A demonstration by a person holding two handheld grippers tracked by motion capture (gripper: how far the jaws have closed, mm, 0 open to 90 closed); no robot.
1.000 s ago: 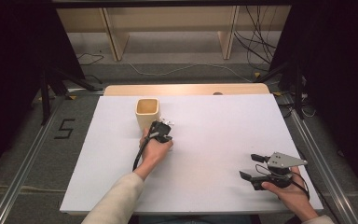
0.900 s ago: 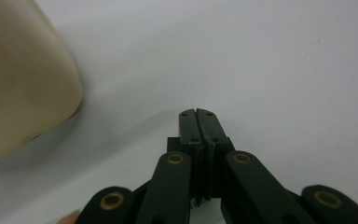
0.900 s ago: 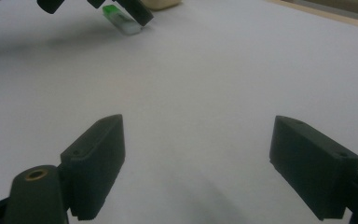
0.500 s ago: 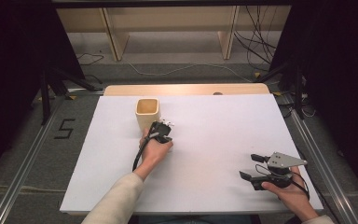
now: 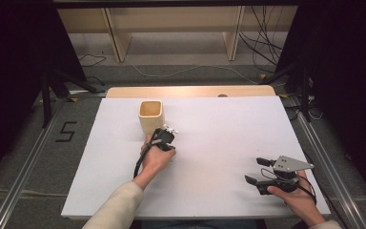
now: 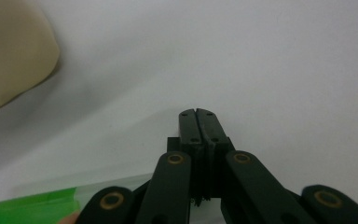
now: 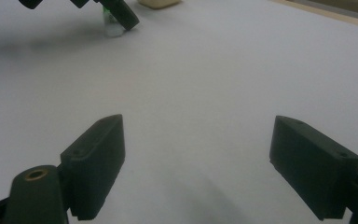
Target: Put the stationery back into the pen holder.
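Jaws of the left gripper (image 6: pixel 199 122) pressed together beside the square beige wooden cup (image 5: pixel 150 114); right gripper (image 7: pixel 214 172) spread over the white table sheet (image 5: pixel 219 129).

The counter (image 5: pixel 228 143) is covered by a smooth, matt white sheet that looks like paper or board, with a strip of pale wood showing along its far edge at the upper middle of the high view. The cup (image 5: pixel 150 114) just left of centre looks like matt, cream-coloured plastic or unglazed ceramic. In the two gripper views the jaws are matt black plastic with small brass-coloured metal rivets, and the right gripper (image 5: pixel 262 171), at the lower right of the high view, carries a dull grey metal-looking plate.
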